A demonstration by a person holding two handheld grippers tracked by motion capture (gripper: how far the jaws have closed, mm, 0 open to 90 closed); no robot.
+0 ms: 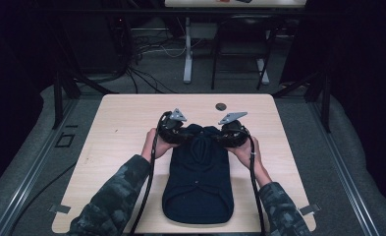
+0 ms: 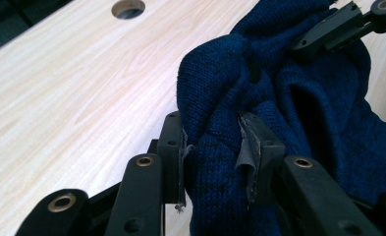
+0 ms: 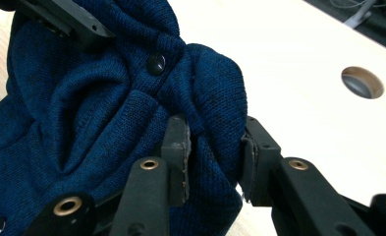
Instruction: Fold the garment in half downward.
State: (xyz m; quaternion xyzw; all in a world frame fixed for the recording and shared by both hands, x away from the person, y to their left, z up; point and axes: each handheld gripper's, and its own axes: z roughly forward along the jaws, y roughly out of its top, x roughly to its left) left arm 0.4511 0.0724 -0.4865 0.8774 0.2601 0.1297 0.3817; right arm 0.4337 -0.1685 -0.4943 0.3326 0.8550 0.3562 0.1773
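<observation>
Forearms entered from the near edge, hands angled inward. Left gripper [image 2: 212, 162] and right gripper [image 3: 212, 157] each clenched a far-end fold of the dark blue knit garment [image 1: 199, 177] — its near end lay on the surface [image 1: 122, 128].
</observation>
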